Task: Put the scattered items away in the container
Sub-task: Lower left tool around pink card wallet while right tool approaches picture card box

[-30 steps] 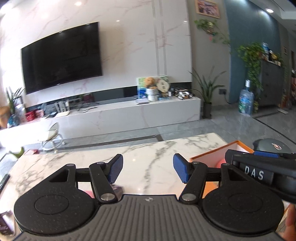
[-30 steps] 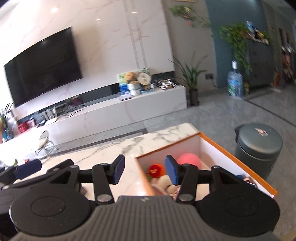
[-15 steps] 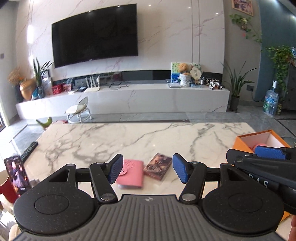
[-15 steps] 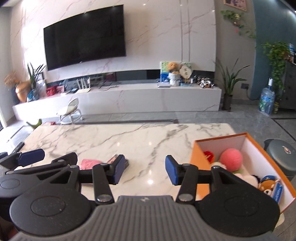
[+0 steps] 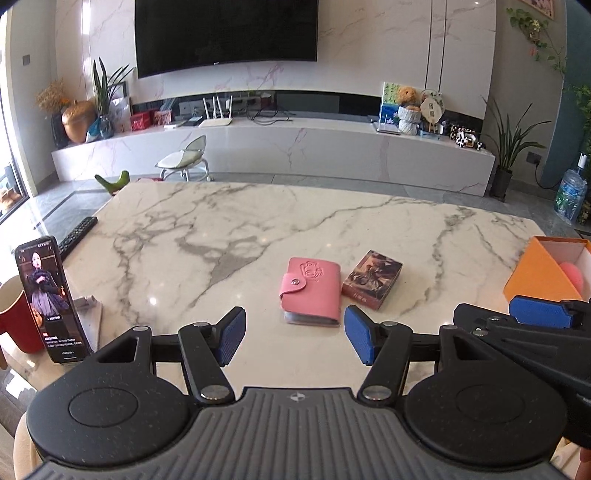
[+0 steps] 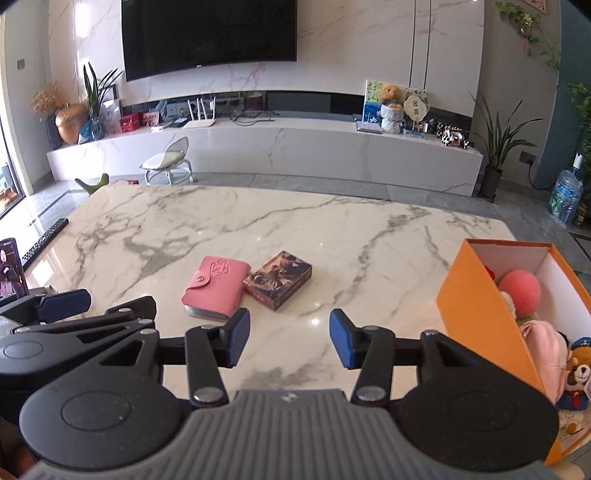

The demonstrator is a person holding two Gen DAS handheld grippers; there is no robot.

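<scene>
White marble-veined table (image 5: 229, 236) carries, at its left edge, a black remote control (image 5: 77, 232), an upright smartphone with lit screen (image 5: 48, 299) and a red mug (image 5: 14, 317) just beside the phone. Beyond the table: large black wall-mounted television (image 5: 225, 31), long white marble media console (image 5: 295, 147), small pale-green child's chair (image 5: 183, 158), blue water bottle (image 5: 570, 194) on the floor at right

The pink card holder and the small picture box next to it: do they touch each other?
Cannot tell. In the right wrist view the pink card holder and picture box appear to meet at one corner; the left wrist view suggests a sliver of gap.
</scene>
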